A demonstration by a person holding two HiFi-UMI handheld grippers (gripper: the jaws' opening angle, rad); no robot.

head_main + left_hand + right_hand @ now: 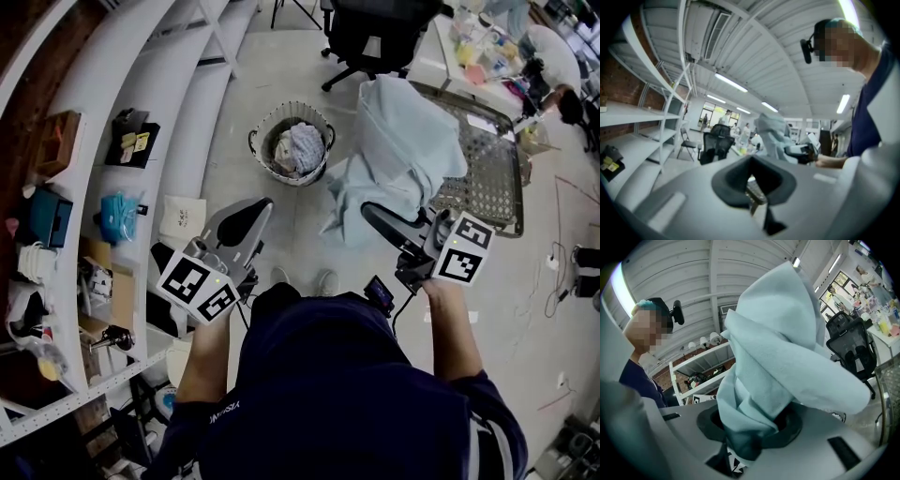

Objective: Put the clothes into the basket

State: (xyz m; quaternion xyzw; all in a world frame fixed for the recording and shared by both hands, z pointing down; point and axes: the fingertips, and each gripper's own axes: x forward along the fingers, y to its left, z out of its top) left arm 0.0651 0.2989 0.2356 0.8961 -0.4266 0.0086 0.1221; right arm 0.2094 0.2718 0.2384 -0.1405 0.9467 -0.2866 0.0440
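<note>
The right gripper (373, 214) is held out about level in front of the person, its fingers (834, 432) pinching a bunched fold of a pale blue garment (403, 141). The cloth rises above the grip in a loose heap and also hangs below it, clear of the floor (281, 75). In the right gripper view the garment (787, 348) fills most of the picture, wedged down into the dark gap between the fingers.

The left gripper (251, 214) is held beside it, well apart from the cloth. Its fingers (684, 197) look pressed together with nothing between them.

The basket (324, 127) stands on the floor ahead of the person, between the two grippers and a little beyond them. Some clothes (298, 148) already lie inside it. The held garment is near the basket's right side, not over it. White shelves (141, 84) run along the left, and a black chair (375, 28) stands past the basket.
</note>
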